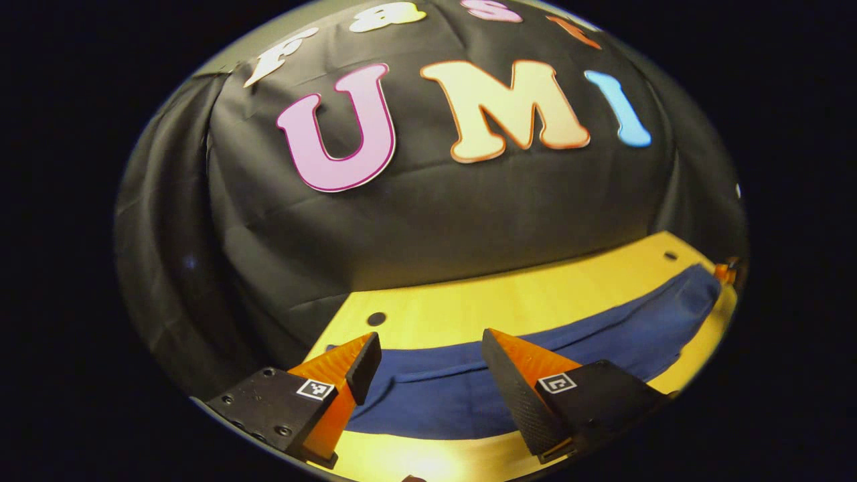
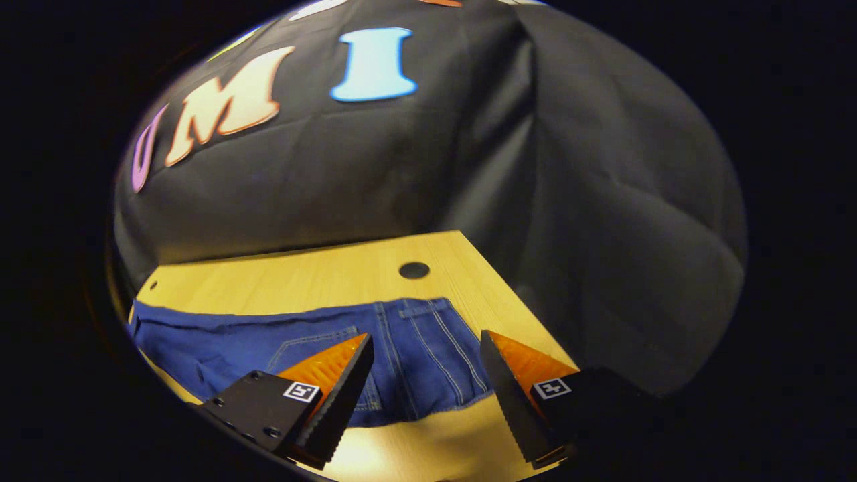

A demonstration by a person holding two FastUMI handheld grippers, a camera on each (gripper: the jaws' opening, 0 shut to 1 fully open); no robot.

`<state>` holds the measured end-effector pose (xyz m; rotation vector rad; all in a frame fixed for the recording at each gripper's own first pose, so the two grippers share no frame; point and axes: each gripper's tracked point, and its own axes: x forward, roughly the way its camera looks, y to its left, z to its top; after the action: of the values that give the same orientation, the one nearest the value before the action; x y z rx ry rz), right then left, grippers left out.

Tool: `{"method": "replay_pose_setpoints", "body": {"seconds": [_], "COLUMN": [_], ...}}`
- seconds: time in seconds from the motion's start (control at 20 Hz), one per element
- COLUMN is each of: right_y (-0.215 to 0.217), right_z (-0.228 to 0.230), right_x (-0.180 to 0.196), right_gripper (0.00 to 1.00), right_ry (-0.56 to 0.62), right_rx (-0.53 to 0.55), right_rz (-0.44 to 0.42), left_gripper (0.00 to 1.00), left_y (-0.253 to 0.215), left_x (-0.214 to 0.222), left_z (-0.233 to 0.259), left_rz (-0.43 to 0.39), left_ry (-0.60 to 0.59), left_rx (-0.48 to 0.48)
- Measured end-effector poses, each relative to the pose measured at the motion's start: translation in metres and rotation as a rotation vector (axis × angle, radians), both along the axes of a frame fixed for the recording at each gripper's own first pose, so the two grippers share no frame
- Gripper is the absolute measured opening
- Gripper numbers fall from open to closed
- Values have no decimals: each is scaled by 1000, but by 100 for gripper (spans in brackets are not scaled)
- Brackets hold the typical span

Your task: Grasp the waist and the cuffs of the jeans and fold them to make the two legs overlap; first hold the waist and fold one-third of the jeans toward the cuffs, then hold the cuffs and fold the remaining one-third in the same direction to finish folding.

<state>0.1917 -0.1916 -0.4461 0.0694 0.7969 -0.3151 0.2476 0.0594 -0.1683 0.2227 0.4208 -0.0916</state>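
Jeans (image 2: 348, 355) lie flat beyond both wide-open, empty claws, left (image 1: 428, 368) and right (image 2: 422, 368); one layer alone may be pinched.

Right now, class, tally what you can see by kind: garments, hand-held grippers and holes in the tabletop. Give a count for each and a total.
Jeans: 1
Hand-held grippers: 2, the left hand-held gripper and the right hand-held gripper, both open above the jeans
Holes in the wooden table: 2, one near each end
Total: 5
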Motion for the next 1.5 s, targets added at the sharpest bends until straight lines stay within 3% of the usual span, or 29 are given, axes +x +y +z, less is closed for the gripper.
{"method": "replay_pose_setpoints", "body": {"seconds": [0.4, 0.6, 0.65, 0.7, 0.85, 1.15, 1.5], "right_y": [-16, -20, -13, -13, -8, 23, 54], "right_z": [-54, -55, -62, -58, -41, 55, 143], "right_x": [-41, -37, -38, -32, -18, -2, -41], "right_gripper": [99, 98, 80, 62, 9, 8, 8], "right_ry": [117, 114, 136, 109, 44, -161, -274], "right_rx": [160, 178, 221, 224, 215, 211, 191], "right_rz": [-252, -307, -305, -315, -293, -171, 2], "left_gripper": [95, 95, 100, 95, 95, 96, 100], "left_y": [-30, -23, -17, -11, 11, 61, 122], "left_x": [-16, -22, -23, -28, -31, -30, -24], "left_z": [37, 45, 48, 48, 55, 47, 34], "left_rz": [-63, -44, -36, -30, -14, 38, 38], "left_ry": [-46, -51, -54, -59, -80, -45, 7], "left_rx": [-157, -210, -218, -225, -235, -250, -234]}}
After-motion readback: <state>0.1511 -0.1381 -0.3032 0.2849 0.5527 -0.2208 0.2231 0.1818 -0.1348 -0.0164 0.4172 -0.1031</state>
